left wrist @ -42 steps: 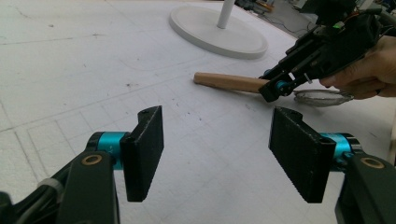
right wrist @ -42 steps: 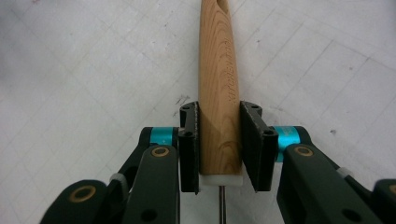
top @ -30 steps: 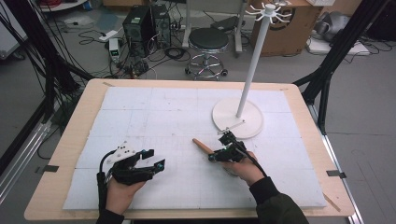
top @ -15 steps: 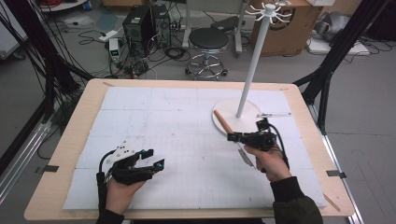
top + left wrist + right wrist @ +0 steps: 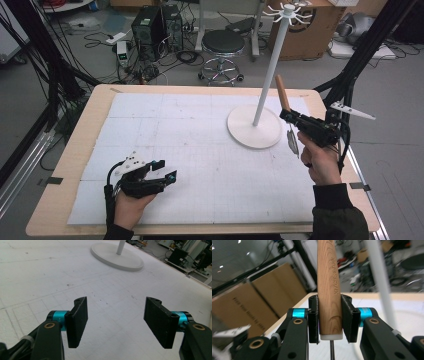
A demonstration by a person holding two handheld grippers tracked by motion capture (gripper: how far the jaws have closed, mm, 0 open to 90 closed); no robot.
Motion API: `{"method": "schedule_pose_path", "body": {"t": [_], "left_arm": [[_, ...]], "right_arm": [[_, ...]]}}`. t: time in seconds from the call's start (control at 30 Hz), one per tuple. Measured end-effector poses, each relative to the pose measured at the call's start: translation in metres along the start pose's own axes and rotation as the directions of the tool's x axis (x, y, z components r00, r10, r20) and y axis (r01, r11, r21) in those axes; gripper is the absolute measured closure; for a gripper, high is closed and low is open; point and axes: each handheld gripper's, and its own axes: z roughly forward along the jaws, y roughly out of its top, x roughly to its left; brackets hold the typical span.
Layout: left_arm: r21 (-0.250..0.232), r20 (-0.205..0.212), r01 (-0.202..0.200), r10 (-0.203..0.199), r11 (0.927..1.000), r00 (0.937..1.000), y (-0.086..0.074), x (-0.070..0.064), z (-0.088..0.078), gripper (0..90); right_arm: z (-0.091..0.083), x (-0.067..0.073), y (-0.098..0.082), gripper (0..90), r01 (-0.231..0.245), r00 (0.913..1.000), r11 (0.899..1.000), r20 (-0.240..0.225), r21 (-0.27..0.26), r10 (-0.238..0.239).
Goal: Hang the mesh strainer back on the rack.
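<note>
Between claw pads, tapered wooden handle

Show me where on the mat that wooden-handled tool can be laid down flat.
The white mat is bare across its far left and middle, between the stand base and the left claw. The near strip between both hands is free too. Only the far right is crowded, where base, pole and right claw holding the tool meet.

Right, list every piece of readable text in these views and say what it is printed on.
"KITCHEN TOOL": stamped down the wooden handle of the utensil clamped in the right gripper.
Printed line on the cardboard box behind it: too blurred to read with confidence.
Nothing legible in the high view or the left gripper view.
</note>
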Motion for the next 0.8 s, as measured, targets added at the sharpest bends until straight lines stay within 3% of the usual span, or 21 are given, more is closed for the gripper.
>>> {"method": "schedule_pose_path", "body": {"t": [0.1,0.33,0.6,0.8], "left_arm": [[-0.001,-0.001,-0.003,0.003,1.0000,1.0000,0.000,0.000,-0.001,36.4],[-0.004,0.002,0.001,-0.001,1.0000,1.0000,0.000,0.001,-0.001,36.4],[-0.017,0.005,-0.002,0.002,0.9999,1.0000,0.002,0.003,-0.005,36.4],[-0.023,0.001,0.016,-0.016,0.9996,0.9999,0.001,0.008,-0.005,36.4]], "right_arm": [[-0.004,0.002,0.008,70.5,0.030,0.9994,0.998,0.022,-0.054,-0.028],[-0.005,0.009,0.026,70.5,0.082,0.9954,0.983,0.063,-0.163,-0.072],[-0.003,0.016,0.054,70.5,0.103,0.9931,0.968,0.079,-0.230,-0.087],[0.000,0.011,0.073,70.5,0.106,0.9924,0.962,0.089,-0.253,-0.086]]}}
